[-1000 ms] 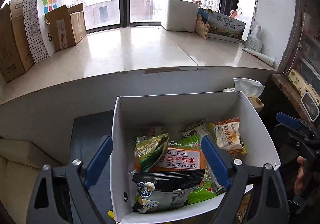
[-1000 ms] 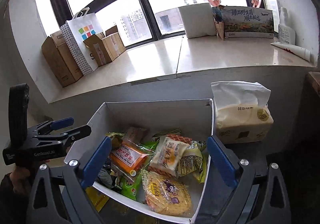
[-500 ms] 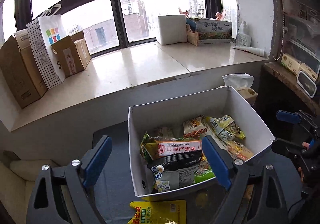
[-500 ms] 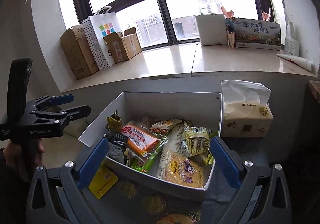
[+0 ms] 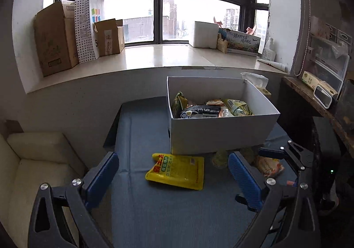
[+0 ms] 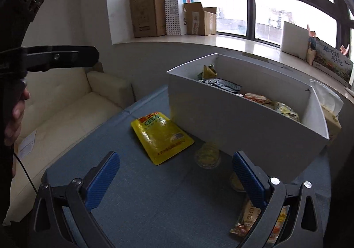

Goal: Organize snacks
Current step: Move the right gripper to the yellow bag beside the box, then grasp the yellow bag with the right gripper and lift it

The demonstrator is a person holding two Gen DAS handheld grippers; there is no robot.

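We have both hand-held grippers spread wide and empty: the left hand-held gripper [image 5: 173, 178], whose jaws have just been opening, and the right hand-held gripper [image 6: 176, 177]. The yellow snack pouch [image 5: 177, 170] lies flat on the blue bench [image 5: 177, 214], just in front of the white box [image 5: 221, 135] of snacks. We judge it light, soft and slick, so we would pinch its sealed edge, not its crushable middle.

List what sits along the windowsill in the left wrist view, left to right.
Tall cardboard box → dotted paper bag → small open cardboard box → white box → printed carton → white bottle → tube lying flat.
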